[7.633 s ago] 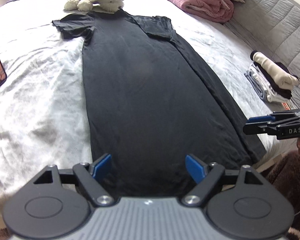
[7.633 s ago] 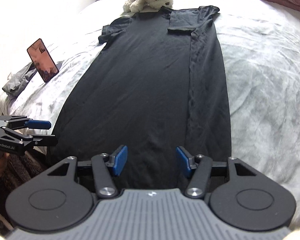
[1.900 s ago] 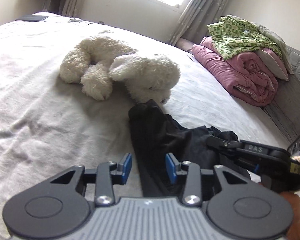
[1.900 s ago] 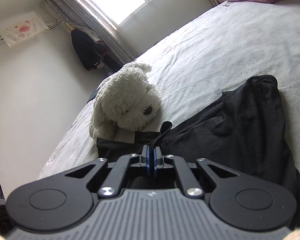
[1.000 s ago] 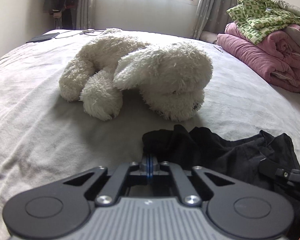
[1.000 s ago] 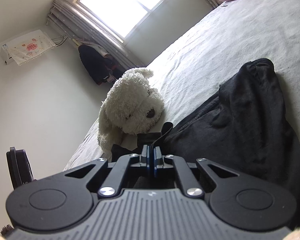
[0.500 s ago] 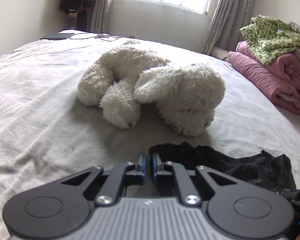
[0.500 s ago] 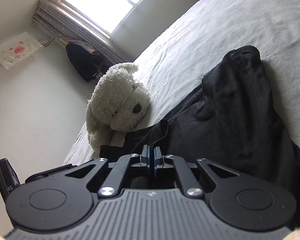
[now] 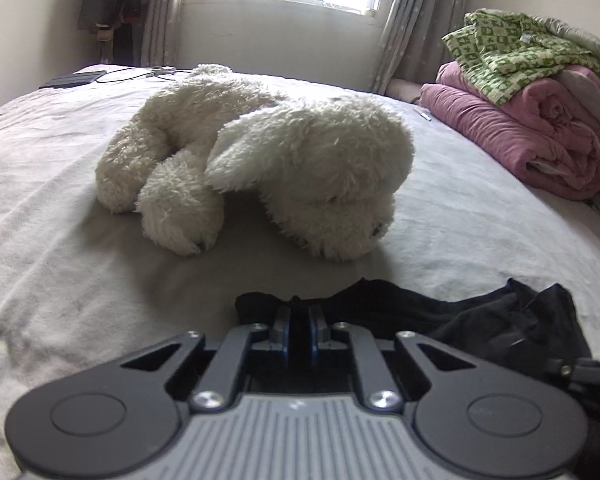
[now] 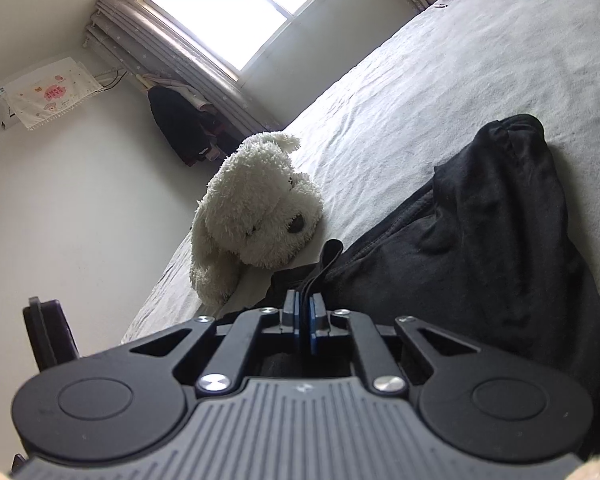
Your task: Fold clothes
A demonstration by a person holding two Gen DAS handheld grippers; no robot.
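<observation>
The black dress (image 9: 440, 316) lies bunched at the head end of the bed, just in front of the white plush dog. My left gripper (image 9: 300, 314) has its jaws a narrow gap apart, with a black fold of the dress between the pads. My right gripper (image 10: 305, 304) is shut on a hem of the same dress (image 10: 480, 248), and a strip of cloth sticks up between its pads. Part of the right gripper shows at the lower right of the left wrist view (image 9: 596, 372).
A white plush dog (image 9: 268, 176) lies on the grey bed sheet (image 9: 52, 240) right behind the cloth. Rolled pink and green bedding (image 9: 532, 120) is stacked at the right. A dark phone (image 10: 48, 336) stands at the bed's left edge. Window and curtains lie beyond.
The left jaws, shut on the cloth a second ago, have parted slightly. Both grippers have shifted a little near the plush dog; the right stays clamped on the hem.
</observation>
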